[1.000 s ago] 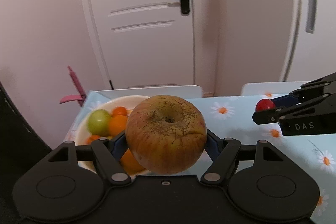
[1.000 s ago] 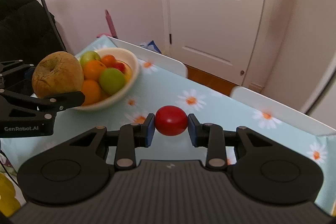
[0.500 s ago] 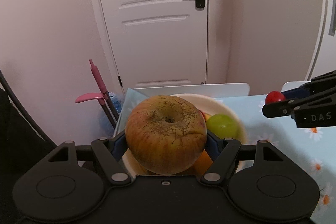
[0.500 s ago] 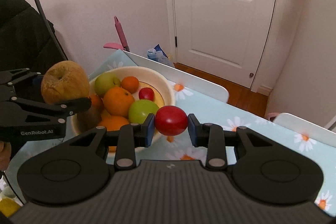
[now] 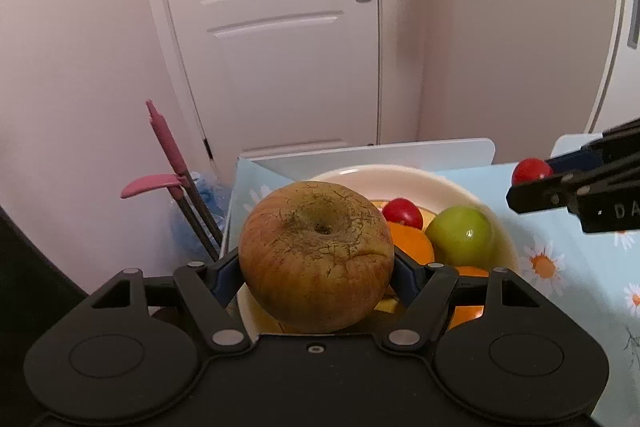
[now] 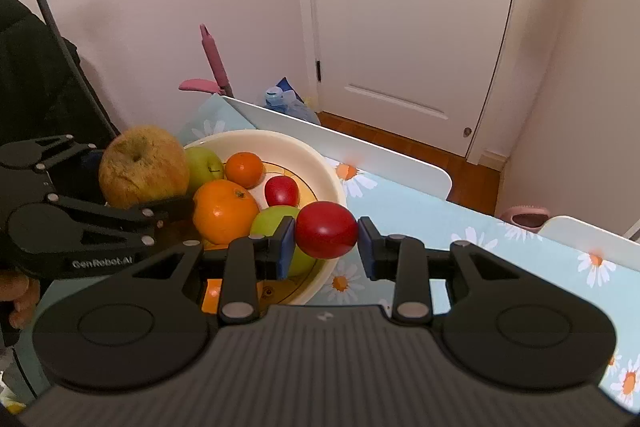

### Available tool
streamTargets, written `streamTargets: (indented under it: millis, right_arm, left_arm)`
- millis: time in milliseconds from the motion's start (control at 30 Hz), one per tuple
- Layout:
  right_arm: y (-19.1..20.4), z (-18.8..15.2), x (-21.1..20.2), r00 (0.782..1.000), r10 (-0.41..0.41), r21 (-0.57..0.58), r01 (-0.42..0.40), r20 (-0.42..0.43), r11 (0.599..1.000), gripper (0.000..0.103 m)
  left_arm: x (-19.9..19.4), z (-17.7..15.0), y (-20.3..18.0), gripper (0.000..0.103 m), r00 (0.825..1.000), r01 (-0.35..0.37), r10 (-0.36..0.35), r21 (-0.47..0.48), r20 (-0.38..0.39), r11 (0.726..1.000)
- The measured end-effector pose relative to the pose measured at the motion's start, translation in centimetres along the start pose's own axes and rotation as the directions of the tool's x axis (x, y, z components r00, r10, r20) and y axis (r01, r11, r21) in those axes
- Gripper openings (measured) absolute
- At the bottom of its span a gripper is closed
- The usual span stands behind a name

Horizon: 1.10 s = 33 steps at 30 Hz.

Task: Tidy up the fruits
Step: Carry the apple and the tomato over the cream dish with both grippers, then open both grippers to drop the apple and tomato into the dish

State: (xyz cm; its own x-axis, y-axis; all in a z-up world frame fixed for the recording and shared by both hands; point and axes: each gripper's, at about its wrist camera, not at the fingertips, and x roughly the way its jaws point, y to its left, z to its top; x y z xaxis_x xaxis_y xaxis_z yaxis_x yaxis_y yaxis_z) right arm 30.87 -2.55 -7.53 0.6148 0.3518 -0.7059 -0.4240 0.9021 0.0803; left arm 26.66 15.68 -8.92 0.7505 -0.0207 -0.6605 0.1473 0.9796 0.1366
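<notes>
- My left claw (image 5: 316, 267) is closed on a big wrinkled brownish apple (image 5: 316, 255), its blue pads pressed against both sides; the apple hangs over the near-left edge of the bowl (image 6: 320, 163).
- My right claw (image 6: 326, 241) grips a small red fruit (image 6: 326, 235) between its blue pads, held over the bowl's near-right rim.
- The cream bowl sits at the corner of the table (image 6: 440, 223), which wears a light blue cloth with daisies.
- Inside the bowl lie a large orange (image 6: 225, 211), a smaller orange (image 6: 244, 169) behind it, two green apples (image 6: 202, 165), and another small red fruit (image 6: 281, 190) near the middle.
- Beyond the bowl stand a white door (image 6: 404, 27) and a pink-handled tool (image 6: 214, 61) against the wall.
</notes>
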Motion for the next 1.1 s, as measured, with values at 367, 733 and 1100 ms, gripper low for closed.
streamTargets:
  millis: [367,733,1100]
  right_arm:
    - [0.6,0.6,0.7,1.0,0.001,-0.007,-0.001,-0.005,1.0,0.048]
    - [1.8,2.5,2.3,0.999,0.044,-0.018,-0.044,-0.002,0.999,0.048]
    - [1.8,3.4,5.6,0.999,0.018,-0.011,-0.019,-0.029,1.0,0.048]
  left_arm:
    - [-0.7,-0.4,-1.0,0.092,0.999,0.009,-0.011,0.081,0.033,0.997]
    - [-3.3,-0.5,0.5,0.095,0.999,0.0,-0.001,0.031,0.047,1.0]
    - [-4.5,-0.8,1.3,0.095,0.999,-0.011,0.01,0.031,0.05,0.999]
